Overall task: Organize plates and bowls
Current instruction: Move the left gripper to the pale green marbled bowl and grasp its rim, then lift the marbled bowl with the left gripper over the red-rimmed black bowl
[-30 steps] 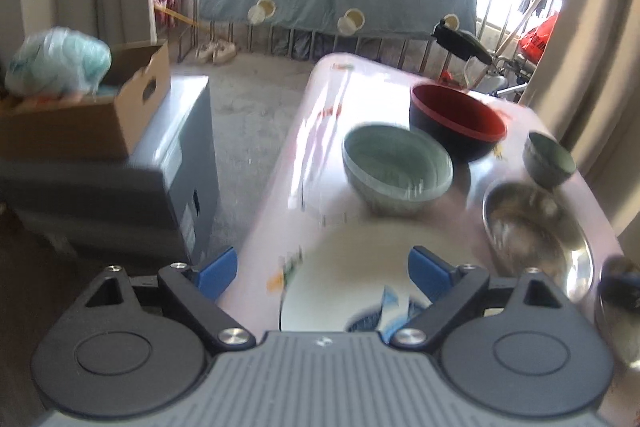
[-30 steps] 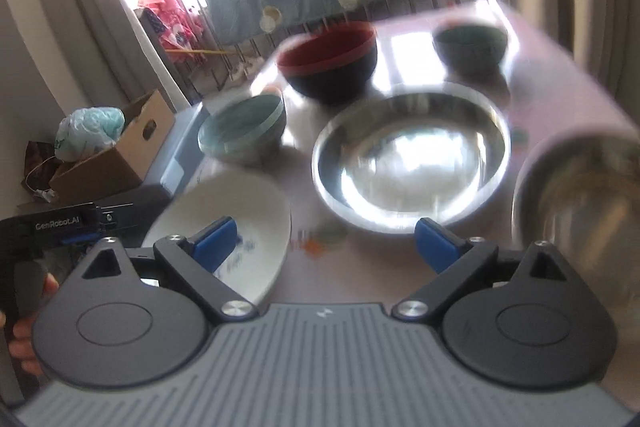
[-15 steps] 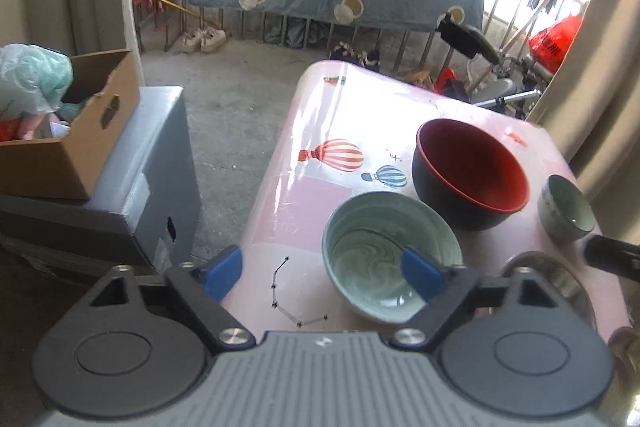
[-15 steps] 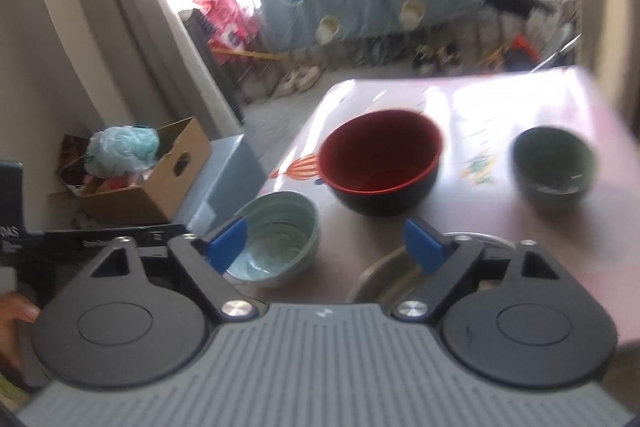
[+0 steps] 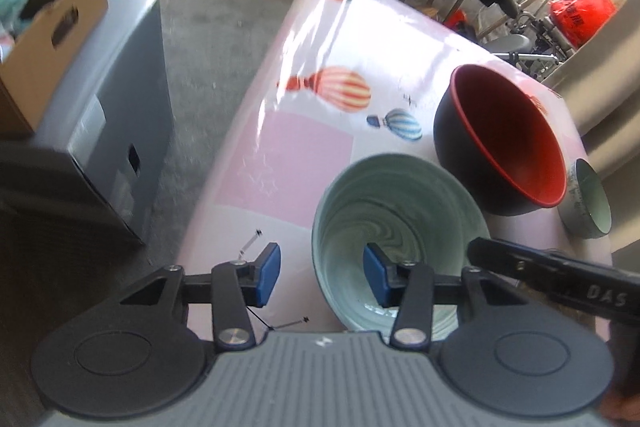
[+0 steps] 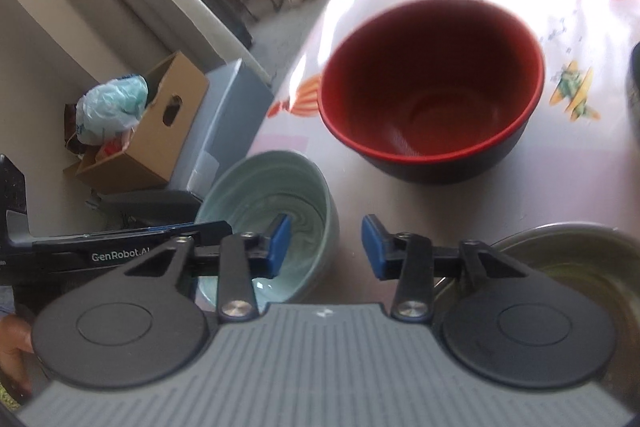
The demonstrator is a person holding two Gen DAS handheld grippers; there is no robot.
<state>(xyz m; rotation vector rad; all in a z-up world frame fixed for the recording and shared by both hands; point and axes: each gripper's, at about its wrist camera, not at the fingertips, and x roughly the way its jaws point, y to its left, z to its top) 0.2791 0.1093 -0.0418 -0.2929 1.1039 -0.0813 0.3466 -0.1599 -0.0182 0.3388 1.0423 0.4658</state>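
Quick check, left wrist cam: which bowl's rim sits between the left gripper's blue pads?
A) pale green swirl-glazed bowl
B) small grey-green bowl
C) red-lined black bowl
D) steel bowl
A: the near rim of the pale green swirl-glazed bowl sits between the pads of the closing left gripper, one inside, one outside; the red-lined black bowl stands farther back.

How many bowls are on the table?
4: a light green bowl nearest the left gripper, a red-and-black bowl behind it, a small green bowl at the table's right edge, and a metal bowl by the right gripper. More may sit out of view.
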